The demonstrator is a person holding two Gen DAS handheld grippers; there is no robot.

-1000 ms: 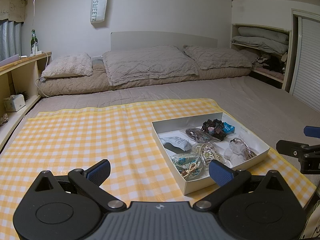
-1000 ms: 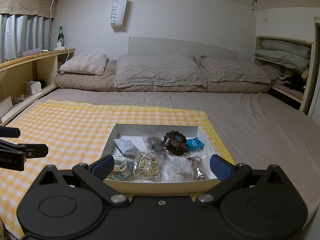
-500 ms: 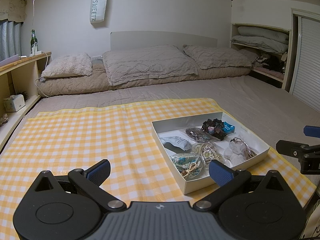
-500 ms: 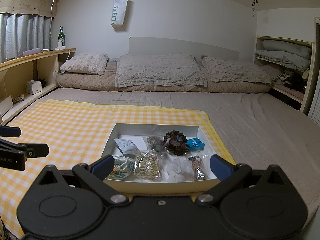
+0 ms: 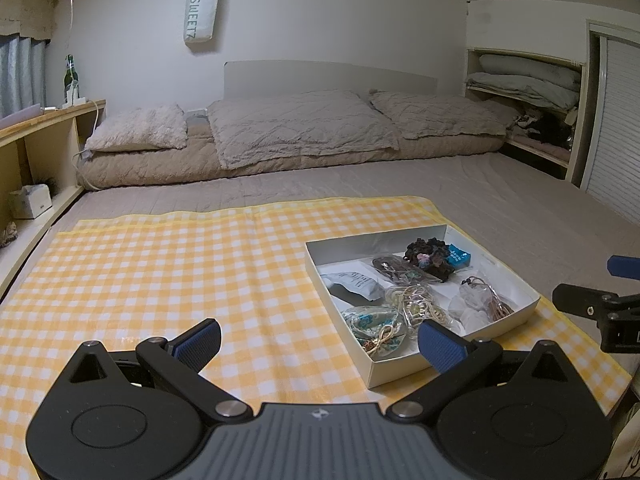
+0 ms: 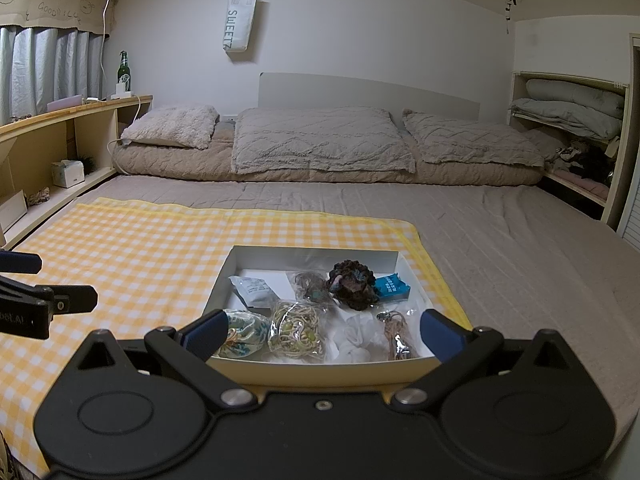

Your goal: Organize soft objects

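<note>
left gripper (image 5: 320, 342): jaws wide, holding nothing
right gripper (image 6: 324, 332): jaws wide, nothing held (hovering near the box edge)
white box (image 6: 320, 368): on checkered cloth (image 6: 140, 248), holds dark scrunchie (image 6: 352, 282)

A cloth (image 6: 132, 248) lies flat on the bed (image 6: 500, 248). A box (image 6: 316, 255) sits on the cloth, near its right edge. Small things lie in the box. A scrunchie (image 6: 352, 282) is at the back, with a little packet (image 6: 392, 286) just to its right. A paper pouch (image 6: 252, 290) is at the back left. A fabric pouch (image 6: 244, 334) lies at the front left (right beside a bag of hair ties (image 6: 296, 330)). Three pillows (image 6: 320, 142) lie in a row at the far end of the bed. A shelf (image 6: 56, 148) runs along the left side.
</note>
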